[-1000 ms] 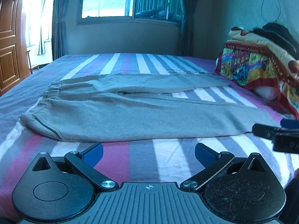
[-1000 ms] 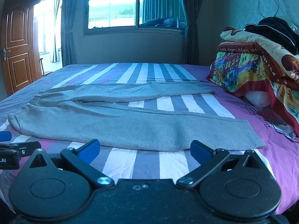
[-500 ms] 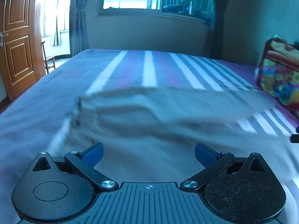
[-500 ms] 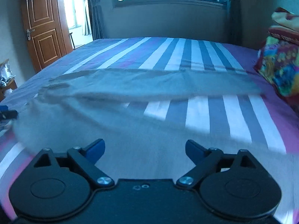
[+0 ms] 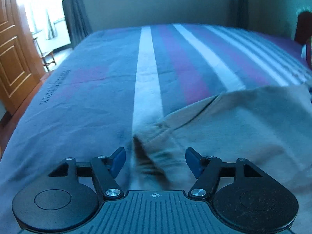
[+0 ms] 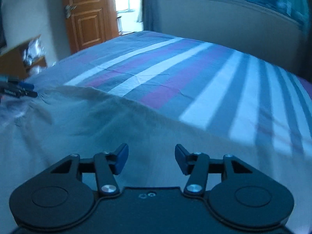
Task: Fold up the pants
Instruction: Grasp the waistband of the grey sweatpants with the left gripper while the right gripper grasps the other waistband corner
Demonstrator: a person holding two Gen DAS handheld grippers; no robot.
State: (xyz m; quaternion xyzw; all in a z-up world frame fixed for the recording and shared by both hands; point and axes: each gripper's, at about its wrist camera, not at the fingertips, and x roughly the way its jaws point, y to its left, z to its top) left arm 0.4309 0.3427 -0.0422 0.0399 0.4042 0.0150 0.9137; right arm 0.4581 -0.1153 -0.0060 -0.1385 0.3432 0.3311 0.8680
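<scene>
The grey pants (image 5: pixel 243 124) lie on the striped bed. In the left wrist view the waistband corner (image 5: pixel 150 152) sits between the open blue pads of my left gripper (image 5: pixel 155 160), low over the cloth. In the right wrist view the grey cloth (image 6: pixel 97 120) fills the near field and my right gripper (image 6: pixel 151 159) is open just above it, over the pants. The tip of my left gripper (image 6: pixel 21 90) shows at the far left of that view, at the pants' end.
The striped bedsheet (image 5: pixel 148 68) stretches ahead to the wall under the window. A wooden door (image 6: pixel 87 17) and a shelf (image 6: pixel 17 58) stand to the left of the bed. A dark red headboard edge (image 5: pixel 304 27) shows at the right.
Both grippers have come down and forward from a view of the whole pants to just above the cloth. The left one has swung to the waistband corner; both jaws have narrowed a little.
</scene>
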